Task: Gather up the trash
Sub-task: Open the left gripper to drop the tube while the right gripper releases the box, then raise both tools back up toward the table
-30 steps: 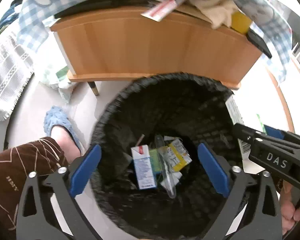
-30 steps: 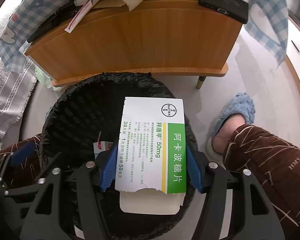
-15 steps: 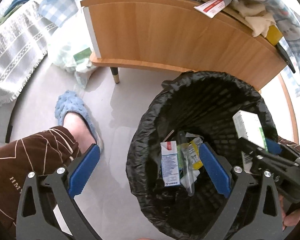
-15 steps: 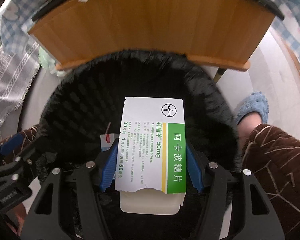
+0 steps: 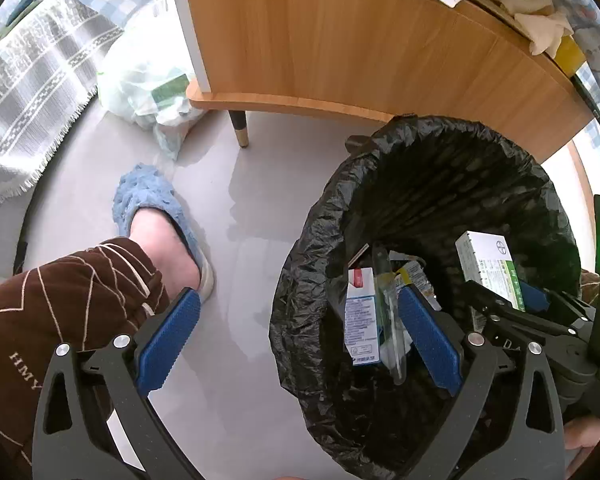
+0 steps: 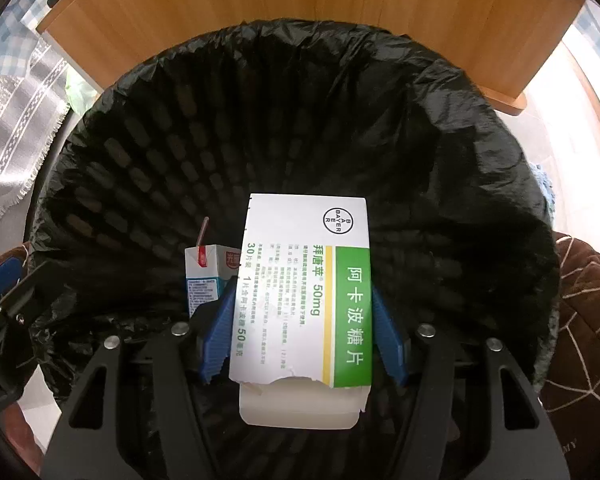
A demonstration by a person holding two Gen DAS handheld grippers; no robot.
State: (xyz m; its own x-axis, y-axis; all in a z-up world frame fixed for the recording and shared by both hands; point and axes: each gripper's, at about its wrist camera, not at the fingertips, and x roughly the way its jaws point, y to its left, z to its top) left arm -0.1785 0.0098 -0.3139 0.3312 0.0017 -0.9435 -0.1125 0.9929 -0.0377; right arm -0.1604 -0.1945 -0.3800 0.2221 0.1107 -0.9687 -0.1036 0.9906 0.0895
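My right gripper is shut on a white and green medicine box and holds it inside the mouth of a black-lined trash bin. The box also shows in the left wrist view, over the bin. In the bin lie a small blue and white drink carton, a clear plastic piece and a yellow wrapper. My left gripper is open and empty, over the bin's left rim and the floor.
A wooden cabinet on short legs stands right behind the bin, with clutter on top. A plastic bag lies on the floor at its left. The person's leg and blue slipper are left of the bin.
My left gripper has moved left, off the bin's centre. My right gripper has carried the medicine box forward and lower, into the bin's mouth.
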